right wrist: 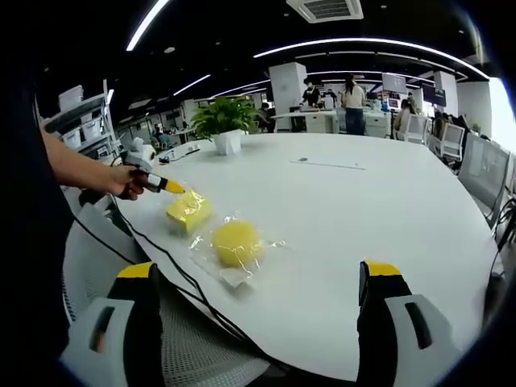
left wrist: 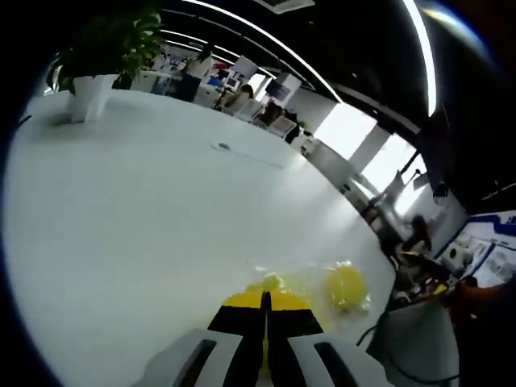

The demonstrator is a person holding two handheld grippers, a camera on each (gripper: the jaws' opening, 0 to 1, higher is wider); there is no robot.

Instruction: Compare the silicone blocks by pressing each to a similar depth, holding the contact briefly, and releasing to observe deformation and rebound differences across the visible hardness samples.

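Two yellow silicone blocks lie in clear bags near the white table's [right wrist: 347, 210] edge. In the right gripper view, the squarish block [right wrist: 188, 211] sits left of the rounder block [right wrist: 235, 242]. A hand holds my left gripper [right wrist: 171, 187] with its yellow tips together at the squarish block's far corner; I cannot tell if they touch. In the left gripper view, my left gripper [left wrist: 264, 300] is shut, with one block [left wrist: 272, 282] right at its tips and the other block [left wrist: 347, 287] to the right. My right gripper [right wrist: 260, 274] stands wide open, short of the rounder block.
A potted plant [right wrist: 226, 121] stands at the table's far side, also seen as the plant [left wrist: 105, 48] at the upper left. A black cable [right wrist: 161, 254] trails over the table edge onto a mesh chair [right wrist: 185, 347]. People and desks fill the office behind.
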